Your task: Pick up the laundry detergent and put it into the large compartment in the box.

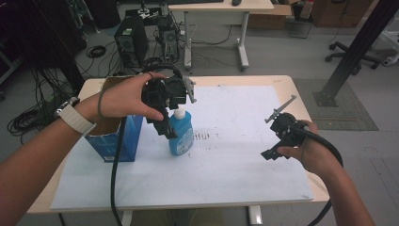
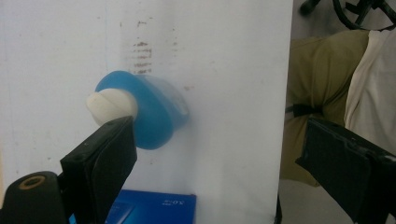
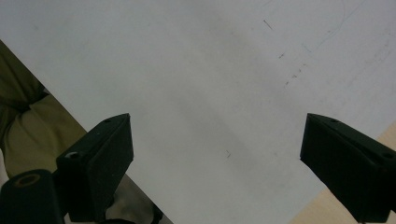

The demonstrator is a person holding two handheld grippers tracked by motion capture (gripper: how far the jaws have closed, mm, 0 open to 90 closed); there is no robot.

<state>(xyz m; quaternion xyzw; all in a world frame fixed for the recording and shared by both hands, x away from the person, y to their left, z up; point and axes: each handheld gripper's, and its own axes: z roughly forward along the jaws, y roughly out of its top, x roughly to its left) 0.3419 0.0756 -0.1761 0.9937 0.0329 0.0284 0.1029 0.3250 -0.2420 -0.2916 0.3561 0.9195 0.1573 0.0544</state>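
A blue bottle (image 1: 182, 137) with a white cap (image 1: 179, 113) stands upright on the white sheet (image 1: 235, 160), left of the table's middle. My left gripper (image 1: 165, 126) hangs just above it, pointing down, jaws open. In the left gripper view the bottle (image 2: 156, 116) is seen from above, its cap (image 2: 108, 105) just past the left jaw; the left gripper (image 2: 217, 140) holds nothing. My right gripper (image 1: 273, 149) hovers over the right side of the sheet. It is open too (image 3: 217, 135), with bare paper between its jaws.
An open blue cardboard box (image 1: 115, 136) stands right beside the bottle on its left, and its edge (image 2: 154, 207) lies under my left jaws. The wooden table edge (image 1: 301, 106) frames the sheet. Beyond the table are a computer tower (image 1: 131, 44), cables and a desk.
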